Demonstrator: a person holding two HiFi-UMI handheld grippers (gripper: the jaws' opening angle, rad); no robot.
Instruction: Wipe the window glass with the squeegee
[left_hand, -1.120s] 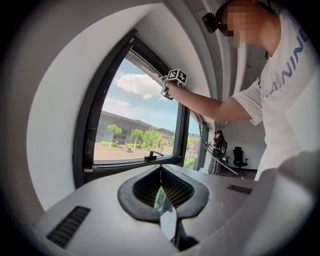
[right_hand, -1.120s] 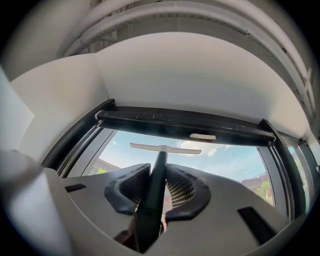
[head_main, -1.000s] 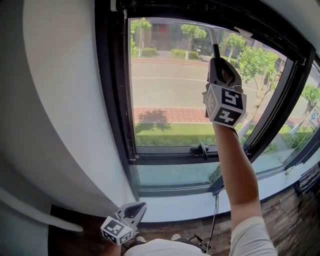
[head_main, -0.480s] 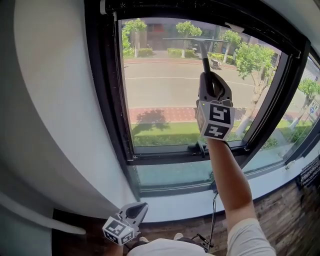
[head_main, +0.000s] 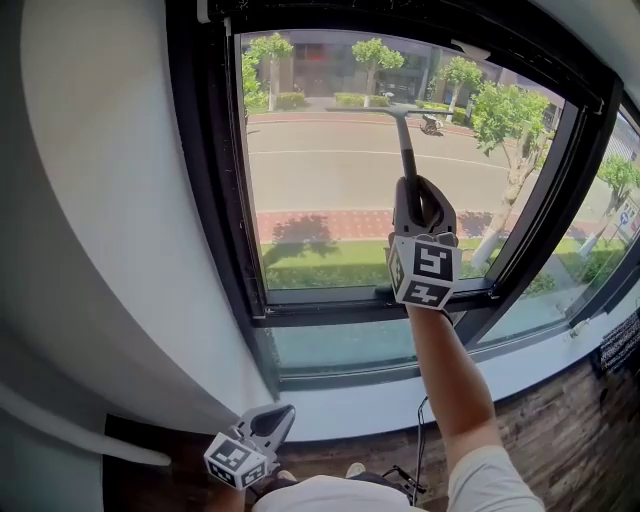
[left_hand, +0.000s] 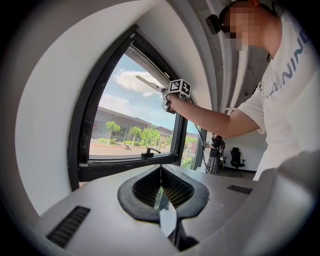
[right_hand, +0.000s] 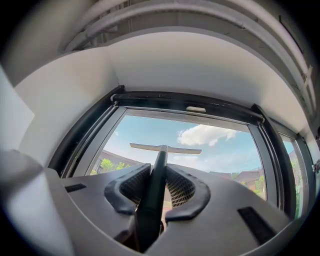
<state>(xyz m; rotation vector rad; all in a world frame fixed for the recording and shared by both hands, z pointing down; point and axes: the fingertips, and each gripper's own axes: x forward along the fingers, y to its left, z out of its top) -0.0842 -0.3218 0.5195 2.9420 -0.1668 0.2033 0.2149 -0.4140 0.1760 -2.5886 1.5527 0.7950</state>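
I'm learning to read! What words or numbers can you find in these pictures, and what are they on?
"NIN": middle of a cut-off word on the person's white shirt.
Street sign outside: too small to read.
Right marker cube and left marker cube: only square patterns, no words.

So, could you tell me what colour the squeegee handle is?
The squeegee handle is dark, almost black; clearest in the right gripper view.

The right arm (head_main: 455, 390) is reaching up through centre frame, the right gripper (head_main: 421, 203) clamping the squeegee handle (head_main: 407, 150). The left gripper (head_main: 276, 418) is hanging lower left, its 2 jaws pressing together.
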